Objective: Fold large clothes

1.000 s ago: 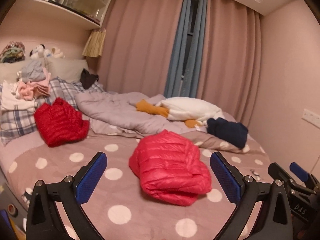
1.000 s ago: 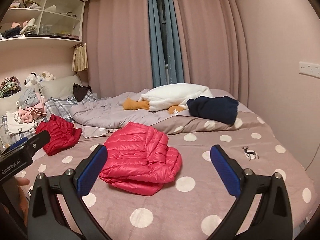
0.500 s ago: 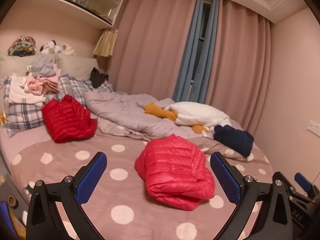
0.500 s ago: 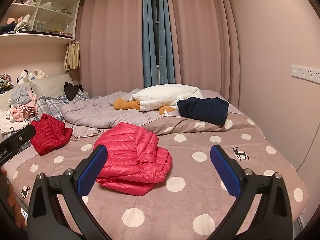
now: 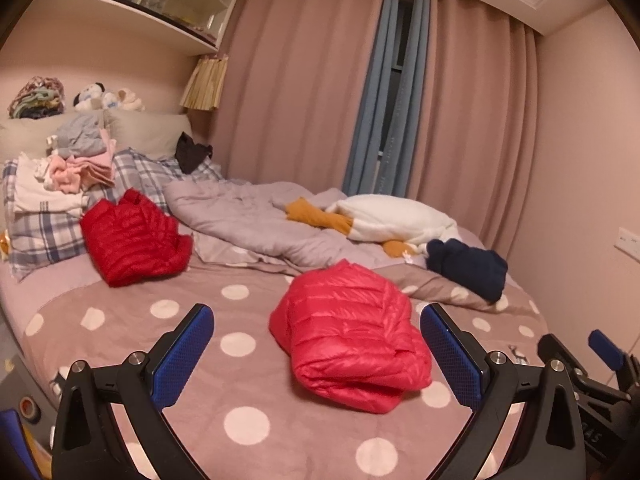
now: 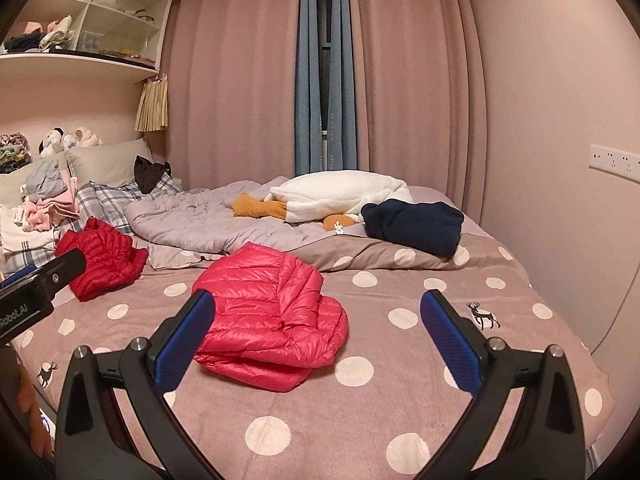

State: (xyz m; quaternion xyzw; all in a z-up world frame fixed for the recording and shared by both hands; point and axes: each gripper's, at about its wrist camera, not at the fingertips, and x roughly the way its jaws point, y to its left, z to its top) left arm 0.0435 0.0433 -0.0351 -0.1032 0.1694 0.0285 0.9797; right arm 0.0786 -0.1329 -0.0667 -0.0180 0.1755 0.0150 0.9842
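A folded pink-red down jacket [image 5: 352, 336] [image 6: 268, 312] lies in the middle of the polka-dot bedspread [image 5: 200, 360] [image 6: 400, 400]. A darker red down jacket [image 5: 132, 238] [image 6: 100, 258] lies folded further back on the left, by the plaid pillows. My left gripper [image 5: 316, 344] hovers open in front of the pink-red jacket, holding nothing. My right gripper [image 6: 316, 332] is also open and empty, held above the bed on the near side of that jacket. Each gripper shows at the edge of the other's view.
A rumpled grey duvet [image 5: 248, 220], a white and orange plush toy [image 5: 384, 220] and a folded navy garment [image 5: 468, 268] lie at the back of the bed. Stacked clothes [image 5: 68, 172] sit on the plaid pillows. Curtains [image 6: 320, 80] and a wall close off the far and right sides.
Both grippers have drawn back and risen a little, so the bed and jackets sit lower and further off in view. Both stayed open. The jackets have not moved.
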